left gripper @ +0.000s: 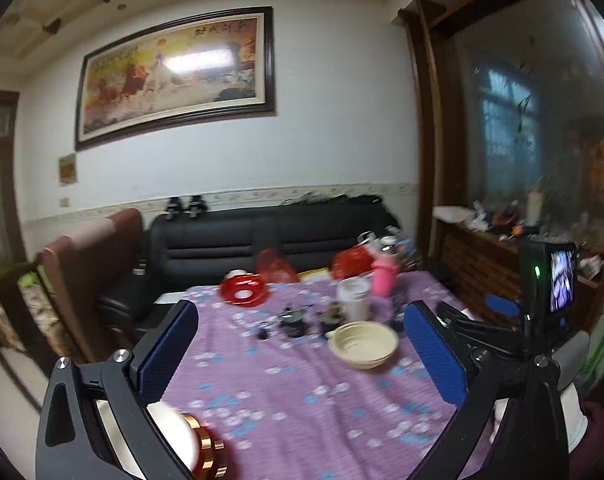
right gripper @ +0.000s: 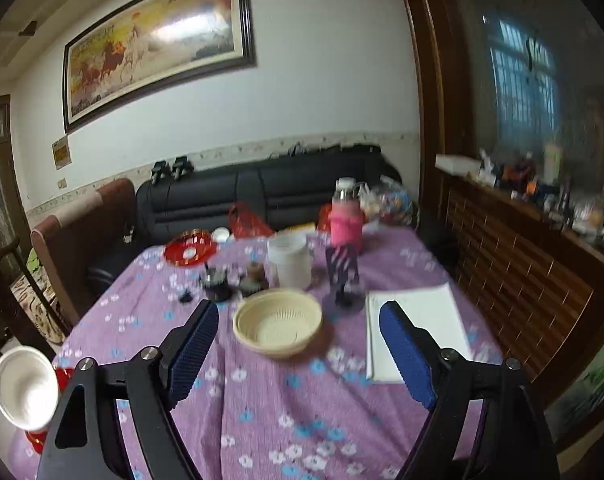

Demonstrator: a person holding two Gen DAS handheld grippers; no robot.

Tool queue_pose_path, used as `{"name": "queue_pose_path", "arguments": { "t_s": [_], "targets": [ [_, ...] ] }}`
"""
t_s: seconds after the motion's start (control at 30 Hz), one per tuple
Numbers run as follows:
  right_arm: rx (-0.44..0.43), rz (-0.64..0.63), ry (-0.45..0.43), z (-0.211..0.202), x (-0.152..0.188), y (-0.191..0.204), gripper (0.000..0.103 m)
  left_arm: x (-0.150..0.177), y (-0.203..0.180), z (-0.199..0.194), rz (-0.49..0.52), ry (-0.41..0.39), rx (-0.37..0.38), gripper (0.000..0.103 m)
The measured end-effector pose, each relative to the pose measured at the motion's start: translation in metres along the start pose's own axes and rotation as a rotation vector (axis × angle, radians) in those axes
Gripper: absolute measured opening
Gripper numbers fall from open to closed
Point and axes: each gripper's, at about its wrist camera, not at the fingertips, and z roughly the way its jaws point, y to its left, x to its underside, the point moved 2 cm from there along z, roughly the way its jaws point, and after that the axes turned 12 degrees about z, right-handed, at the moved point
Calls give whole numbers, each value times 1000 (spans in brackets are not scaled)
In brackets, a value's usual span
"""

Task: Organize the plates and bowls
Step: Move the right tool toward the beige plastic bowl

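A cream slotted bowl (left gripper: 364, 345) (right gripper: 278, 321) sits on the purple flowered tablecloth (left gripper: 302, 400) (right gripper: 282, 400), ahead of both grippers. A red plate (left gripper: 244, 289) (right gripper: 190, 253) lies at the far left of the table. A white bowl (right gripper: 24, 386) stands tilted at the near left edge beside red ware; it also shows low in the left wrist view (left gripper: 174, 432) with a gold-banded red piece (left gripper: 206, 450). My left gripper (left gripper: 302, 354) is open and empty above the cloth. My right gripper (right gripper: 302, 350) is open and empty, just short of the cream bowl.
A white jar (right gripper: 290, 260), a pink-sleeved bottle (right gripper: 345, 220), small dark items (right gripper: 218, 282) and a white paper pad (right gripper: 414, 332) are on the table. A black sofa (right gripper: 262, 192) stands behind it, a wooden cabinet (right gripper: 522, 280) to the right, chairs to the left.
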Motion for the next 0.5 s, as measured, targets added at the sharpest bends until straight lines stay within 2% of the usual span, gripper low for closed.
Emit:
{"name": "queue_pose_path", "arguments": {
  "t_s": [0.1, 0.17, 0.33, 0.43, 0.5],
  "targets": [
    [19, 0, -8, -8, -2, 0, 92, 21, -17, 21, -40, -9, 71, 103],
    [62, 4, -5, -11, 6, -8, 92, 45, -29, 42, -66, -13, 109, 103],
    [169, 16, -49, -33, 39, -37, 92, 95, -38, 92, -89, 45, 88, 103],
    [241, 25, -81, -50, 69, -55, 92, 121, -26, 113, -126, 70, 77, 103],
    [291, 53, -74, -54, 88, -68, 92, 134, -19, 122, -148, 95, 65, 103]
  ]
}}
